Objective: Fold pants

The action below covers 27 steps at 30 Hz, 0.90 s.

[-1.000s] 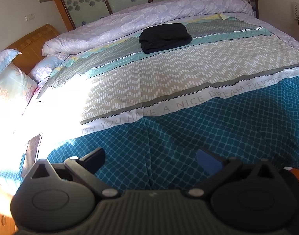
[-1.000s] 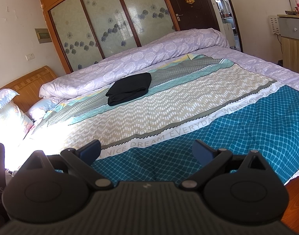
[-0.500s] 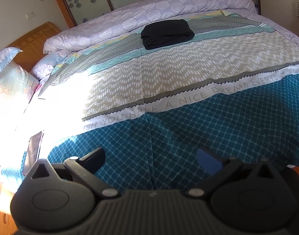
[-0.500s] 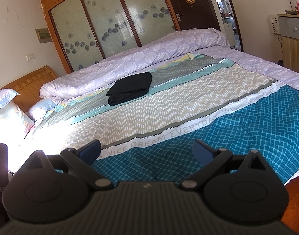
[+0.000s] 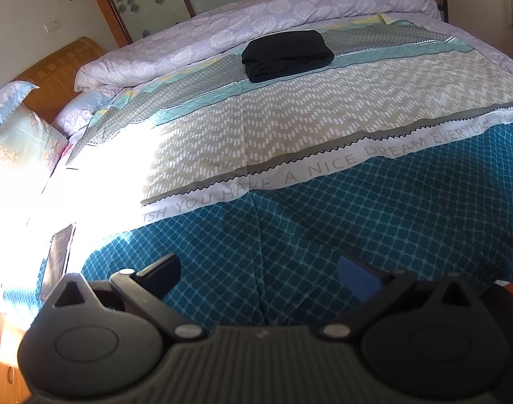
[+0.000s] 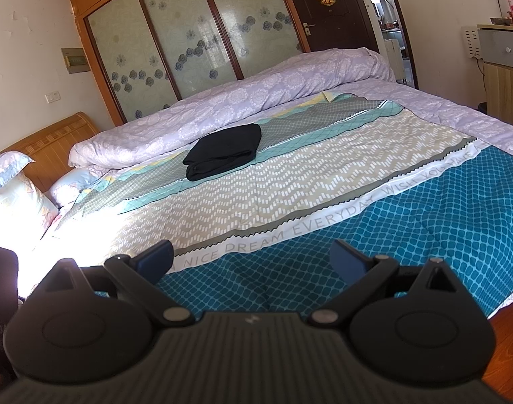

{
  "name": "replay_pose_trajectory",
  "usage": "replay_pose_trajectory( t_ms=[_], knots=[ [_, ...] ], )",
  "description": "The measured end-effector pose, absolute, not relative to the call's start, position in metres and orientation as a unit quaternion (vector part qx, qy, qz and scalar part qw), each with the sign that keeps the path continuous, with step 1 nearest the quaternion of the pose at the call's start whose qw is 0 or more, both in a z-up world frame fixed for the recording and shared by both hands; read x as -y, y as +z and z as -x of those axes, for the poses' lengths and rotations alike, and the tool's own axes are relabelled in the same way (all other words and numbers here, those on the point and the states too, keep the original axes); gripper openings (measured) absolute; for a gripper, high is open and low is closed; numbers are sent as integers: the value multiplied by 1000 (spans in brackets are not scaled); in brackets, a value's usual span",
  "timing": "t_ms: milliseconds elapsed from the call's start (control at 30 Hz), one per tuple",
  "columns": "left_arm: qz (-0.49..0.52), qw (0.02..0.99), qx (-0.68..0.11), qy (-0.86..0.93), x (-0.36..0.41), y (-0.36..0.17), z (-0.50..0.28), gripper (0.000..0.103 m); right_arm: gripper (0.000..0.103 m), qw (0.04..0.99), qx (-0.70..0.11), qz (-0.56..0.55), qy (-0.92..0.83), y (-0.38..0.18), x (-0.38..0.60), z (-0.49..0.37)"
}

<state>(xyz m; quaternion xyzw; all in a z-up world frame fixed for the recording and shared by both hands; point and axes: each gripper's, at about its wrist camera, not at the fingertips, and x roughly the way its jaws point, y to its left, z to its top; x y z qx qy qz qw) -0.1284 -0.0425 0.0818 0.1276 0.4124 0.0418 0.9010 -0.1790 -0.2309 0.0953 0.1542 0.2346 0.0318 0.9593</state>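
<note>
The black pants (image 5: 286, 54) lie folded into a compact bundle on the far part of the bed, by the rolled lilac duvet; they also show in the right wrist view (image 6: 224, 155). My left gripper (image 5: 259, 274) is open and empty, held over the near teal part of the bedspread, far from the pants. My right gripper (image 6: 251, 261) is open and empty too, over the near teal area, well short of the pants.
A patterned bedspread (image 5: 290, 128) covers the bed. A rolled lilac duvet (image 6: 256, 101) lies along the far side. Pillows (image 5: 17, 134) and a wooden headboard (image 6: 51, 141) are at left. A dark phone-like slab (image 5: 56, 259) lies at the near left. A cabinet (image 6: 502, 67) stands at right.
Both grippers stay open and empty. The left wrist view has shifted slightly, the pants drifting a little up in frame. The right view is almost unchanged.
</note>
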Motion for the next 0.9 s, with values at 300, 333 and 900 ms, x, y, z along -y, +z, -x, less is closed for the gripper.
replay_pose_trajectory(
  t_ms=[300,333,900],
  knots=[
    [-124,899,-419,39,42,80,128,103,100,959,-235,-154,32,95,231,179],
    [-123,898,-420,39,42,80,128,103,100,959,-235,-154,32,95,231,179],
    [-120,897,-424,39,41,79,126,103,100,959,-236,-154,36,93,230,178]
  ],
)
